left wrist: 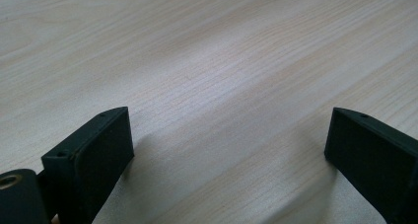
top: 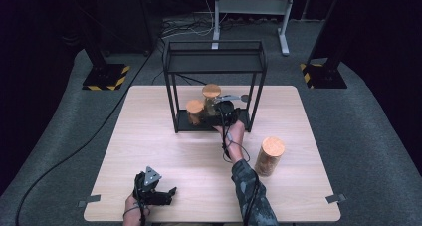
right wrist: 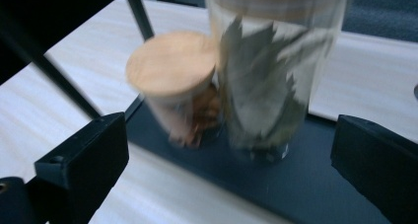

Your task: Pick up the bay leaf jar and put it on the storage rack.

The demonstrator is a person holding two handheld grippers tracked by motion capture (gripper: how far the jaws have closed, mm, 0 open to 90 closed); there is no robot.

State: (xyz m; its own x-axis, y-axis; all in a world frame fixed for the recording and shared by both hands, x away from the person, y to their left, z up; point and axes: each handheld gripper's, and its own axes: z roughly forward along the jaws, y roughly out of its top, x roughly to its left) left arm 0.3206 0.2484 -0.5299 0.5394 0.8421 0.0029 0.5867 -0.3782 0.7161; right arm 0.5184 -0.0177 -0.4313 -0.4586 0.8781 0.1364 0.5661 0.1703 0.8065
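Two jars on black wire rack's bottom shelf: tall clear glass jar with wooden lid, leaves inside, touching short glass jar with wooden lid | right gripper released, jaws wide, jar just ahead | left gripper released, empty, over tabletop | tall jar: judged rigid, smooth, slippery, breakable; grasp mid-body | third jar standing apart on tabletop

Black rack, cork-brown jar lids, pale wood table.
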